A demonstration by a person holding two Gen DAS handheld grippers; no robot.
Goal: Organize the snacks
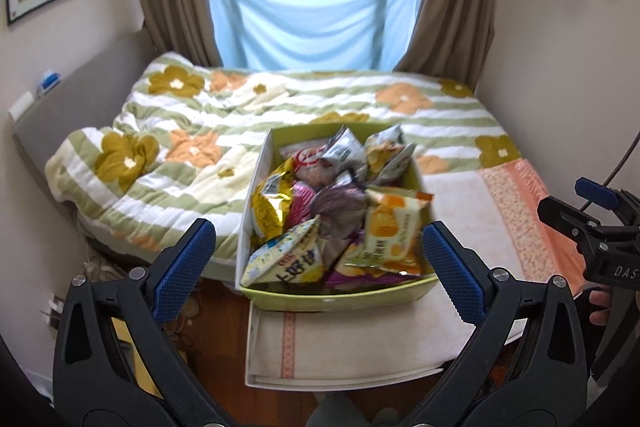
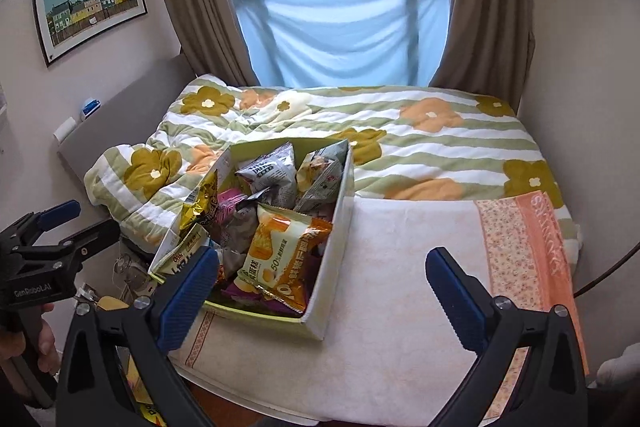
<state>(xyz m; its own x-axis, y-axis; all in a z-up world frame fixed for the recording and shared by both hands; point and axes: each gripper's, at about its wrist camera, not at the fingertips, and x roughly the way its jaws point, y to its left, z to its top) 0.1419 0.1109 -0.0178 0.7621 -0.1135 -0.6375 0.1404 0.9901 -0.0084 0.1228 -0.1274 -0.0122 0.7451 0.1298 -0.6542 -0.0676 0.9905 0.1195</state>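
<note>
Hovering wide open and empty over the bed (image 2: 420, 307): two hand-held grippers, left (image 1: 318, 267) and right (image 2: 322, 291). Sitting near its foot: one green box (image 2: 332, 259) holding roughly ten snack bags (image 2: 280, 251).

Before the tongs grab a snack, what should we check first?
1. Left tongs open and empty: ok.
2. Right tongs open and empty: ok.
3. Green box on the towel, upright: ok.
4. Orange snack bag on top of the pile, easy to reach: ok.
5. Box fully on the bed: not ok, its near end sits by the edge.
6. Where the snacks should go: cannot tell.
</note>
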